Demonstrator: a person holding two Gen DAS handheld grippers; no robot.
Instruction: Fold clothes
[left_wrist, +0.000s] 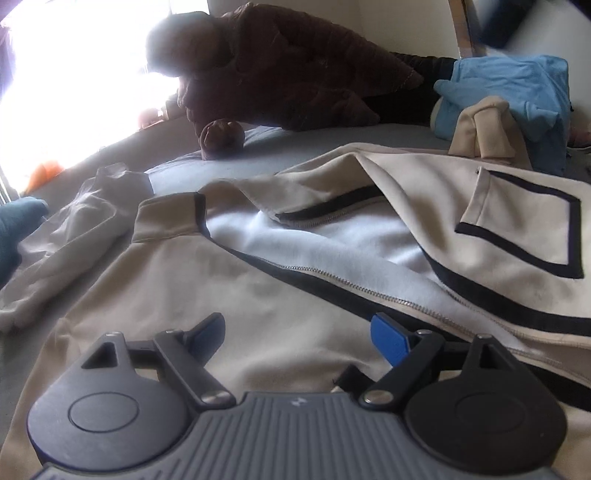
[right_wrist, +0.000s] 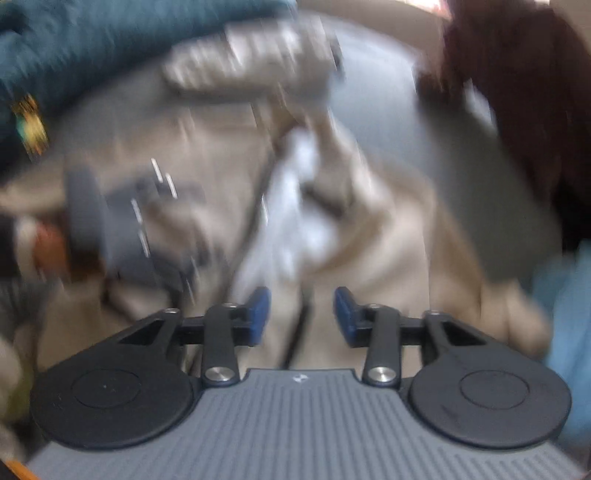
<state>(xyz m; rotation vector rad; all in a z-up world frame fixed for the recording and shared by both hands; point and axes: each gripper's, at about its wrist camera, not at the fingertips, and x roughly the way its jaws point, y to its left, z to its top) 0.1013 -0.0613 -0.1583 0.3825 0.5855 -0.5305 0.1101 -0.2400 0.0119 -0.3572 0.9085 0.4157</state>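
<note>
Left wrist view: The left gripper (left_wrist: 297, 338) is hovering low over a beige zip jacket (left_wrist: 177, 295), its blue-padded fingers (left_wrist: 389, 338) standing wide apart with only loose cloth beneath them, nothing pinched.
Jacket: It is lying unzipped across a grey bed sheet (left_wrist: 229, 155), showing a pale lining (left_wrist: 325, 240), a metal zipper (left_wrist: 354, 286) and black trim around a chest pocket (left_wrist: 524, 229). One sleeve (left_wrist: 59, 254) is trailing off to the left.
Only in this view: A dark brown garment (left_wrist: 280, 70) is heaped at the far edge, a light blue garment (left_wrist: 517, 92) is sitting at far right, and a window (left_wrist: 66, 81) is glaring white at upper left.
Right wrist view: The right gripper (right_wrist: 302, 317) is hanging above the same jacket (right_wrist: 388, 236), its jaws parted to a middling gap with nothing between the pads.
Only in this view: The left gripper (right_wrist: 147, 225) is appearing as a dark smear at left, and a teal garment (right_wrist: 92, 48) is filling the upper left corner.
Hard to make out: Motion blur is smearing nearly everything here, so folds and trim are unreadable. The brown heap (right_wrist: 528, 96) and blue cloth (right_wrist: 569, 314) are cut off at the right edge.
Surface and room: A bed with a grey sheet (right_wrist: 388, 92) is carrying the clothes, with a pale wall (left_wrist: 406, 26) behind.
</note>
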